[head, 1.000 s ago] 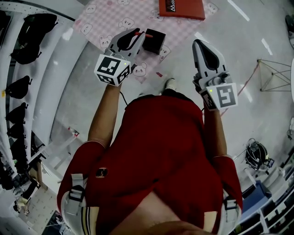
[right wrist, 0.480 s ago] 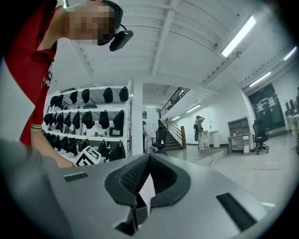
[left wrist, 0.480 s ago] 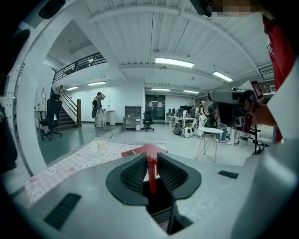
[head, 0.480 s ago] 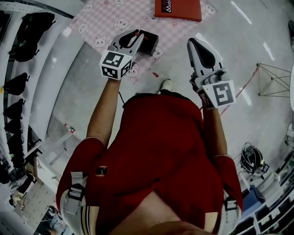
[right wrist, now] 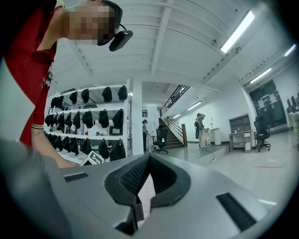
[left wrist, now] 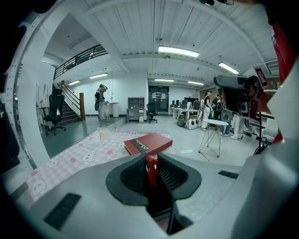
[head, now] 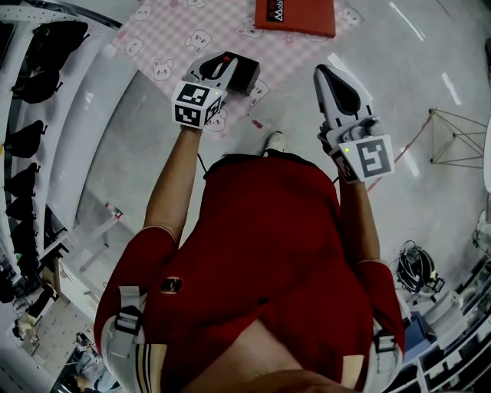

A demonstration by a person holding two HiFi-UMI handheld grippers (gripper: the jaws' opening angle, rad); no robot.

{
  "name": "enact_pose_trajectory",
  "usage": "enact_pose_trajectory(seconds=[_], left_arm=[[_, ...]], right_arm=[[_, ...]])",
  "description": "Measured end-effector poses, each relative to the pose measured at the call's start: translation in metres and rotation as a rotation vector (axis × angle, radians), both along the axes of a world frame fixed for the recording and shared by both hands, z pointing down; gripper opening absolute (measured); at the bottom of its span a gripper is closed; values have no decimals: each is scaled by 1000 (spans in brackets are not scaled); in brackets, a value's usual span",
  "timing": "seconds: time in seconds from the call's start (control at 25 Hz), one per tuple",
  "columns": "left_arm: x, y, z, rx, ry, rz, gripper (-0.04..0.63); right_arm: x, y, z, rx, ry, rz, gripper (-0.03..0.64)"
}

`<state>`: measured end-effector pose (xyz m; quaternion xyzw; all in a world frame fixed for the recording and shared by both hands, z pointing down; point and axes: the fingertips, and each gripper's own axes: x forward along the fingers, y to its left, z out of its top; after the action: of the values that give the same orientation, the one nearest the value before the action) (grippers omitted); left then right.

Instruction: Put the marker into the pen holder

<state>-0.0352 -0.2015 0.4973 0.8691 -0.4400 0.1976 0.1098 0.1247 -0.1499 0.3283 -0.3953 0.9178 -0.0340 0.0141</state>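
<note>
Your left gripper (left wrist: 151, 158) is clamped on the slim red marker (left wrist: 150, 171), held upright between its jaws, close by the square black pen holder (head: 245, 74) on the pink checked cloth (head: 165, 38). Centre the marker's lower end over the opening, then lower straight. Your right gripper (right wrist: 148, 158) is closed and empty. One marker, one holder, one red book (left wrist: 148, 142)

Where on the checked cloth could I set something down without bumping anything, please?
The widest bare patch of the checked cloth lies between the black pen holder and the cloth's left edge. A narrower strip runs between the pen holder and the red book. It is crowded at the pen holder, where the left claw holds the red marker.
</note>
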Motion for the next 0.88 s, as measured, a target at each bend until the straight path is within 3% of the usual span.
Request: enact_pose_trajectory(seconds=[0.88], left_arm=[[-4,-23,39,-64,-60,-76,78]], right_arm=[[-36,-29,18,-6,31,-142,-2]])
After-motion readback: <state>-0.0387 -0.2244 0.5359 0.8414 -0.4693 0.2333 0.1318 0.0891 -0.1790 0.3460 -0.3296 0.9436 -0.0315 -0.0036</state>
